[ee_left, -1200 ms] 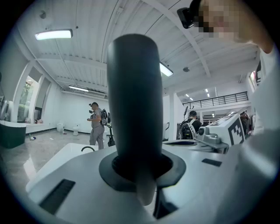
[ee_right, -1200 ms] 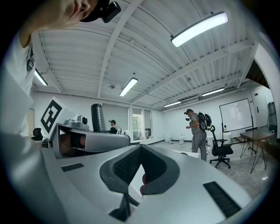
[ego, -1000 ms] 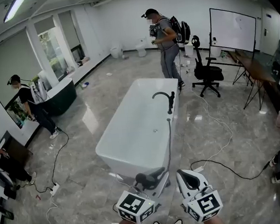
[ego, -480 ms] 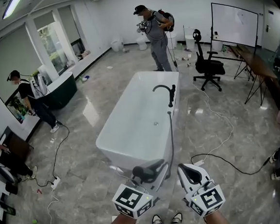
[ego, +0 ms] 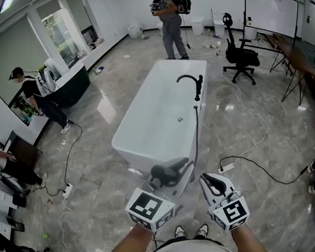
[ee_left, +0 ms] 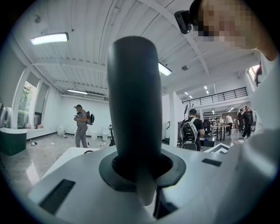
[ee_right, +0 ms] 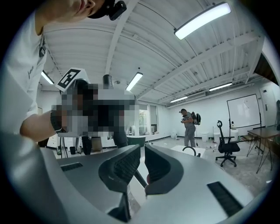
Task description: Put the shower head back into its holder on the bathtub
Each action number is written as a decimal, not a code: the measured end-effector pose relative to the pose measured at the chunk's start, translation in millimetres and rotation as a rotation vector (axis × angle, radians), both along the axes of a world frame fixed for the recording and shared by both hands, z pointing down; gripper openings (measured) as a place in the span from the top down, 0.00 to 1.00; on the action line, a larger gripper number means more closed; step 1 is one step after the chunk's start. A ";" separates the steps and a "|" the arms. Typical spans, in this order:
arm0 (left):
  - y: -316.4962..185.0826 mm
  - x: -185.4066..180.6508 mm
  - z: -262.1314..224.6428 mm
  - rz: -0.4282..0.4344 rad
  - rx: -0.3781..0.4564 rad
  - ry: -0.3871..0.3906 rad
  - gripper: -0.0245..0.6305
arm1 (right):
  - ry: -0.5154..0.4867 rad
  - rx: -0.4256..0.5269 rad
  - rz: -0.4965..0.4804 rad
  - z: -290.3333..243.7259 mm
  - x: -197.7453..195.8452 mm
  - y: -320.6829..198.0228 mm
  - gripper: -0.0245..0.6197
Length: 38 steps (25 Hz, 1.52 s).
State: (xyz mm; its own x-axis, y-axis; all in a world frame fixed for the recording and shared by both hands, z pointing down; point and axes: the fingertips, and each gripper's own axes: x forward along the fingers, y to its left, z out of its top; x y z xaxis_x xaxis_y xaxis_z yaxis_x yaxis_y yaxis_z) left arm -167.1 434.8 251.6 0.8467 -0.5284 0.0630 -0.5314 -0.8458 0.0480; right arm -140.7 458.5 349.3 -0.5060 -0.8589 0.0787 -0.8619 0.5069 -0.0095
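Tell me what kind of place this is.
Probably an office-like test room, not a real bathroom: a lone bathtub stands mid-room, with a whiteboard and an office chair nearby.

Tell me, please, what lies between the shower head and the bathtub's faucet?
In the head view, the black hose runs along the bathtub edge between them.

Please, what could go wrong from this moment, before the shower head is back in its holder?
1. The dark grey shower head is held in the left gripper by its handle only; it may twist or slip.
2. Its black hose runs along the white bathtub's right side and could snag.
3. A black floor cable lies beside the way toward the black faucet: tripping is possible.
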 end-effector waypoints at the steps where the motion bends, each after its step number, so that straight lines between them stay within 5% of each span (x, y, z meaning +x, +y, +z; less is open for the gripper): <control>1: -1.3 0.8 2.3 -0.001 -0.006 -0.003 0.88 | -0.002 -0.009 0.000 4.2 0.4 -1.2 0.94; 20: -44.9 35.7 7.3 -0.065 -0.016 -0.026 0.88 | 0.063 -0.167 -0.015 104.4 37.1 -36.8 0.90; 38: -139.3 59.2 -16.5 0.034 -0.003 0.001 0.88 | 0.185 -0.276 0.037 192.1 54.3 -141.9 0.85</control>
State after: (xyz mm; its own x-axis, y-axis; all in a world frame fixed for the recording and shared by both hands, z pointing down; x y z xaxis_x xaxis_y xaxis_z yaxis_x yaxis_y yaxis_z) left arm -107.9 295.5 235.2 0.8642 -0.4991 0.0639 -0.5023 -0.8632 0.0506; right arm -86.4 316.6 541.4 -0.4304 -0.8100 0.3982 -0.8796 0.4755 0.0164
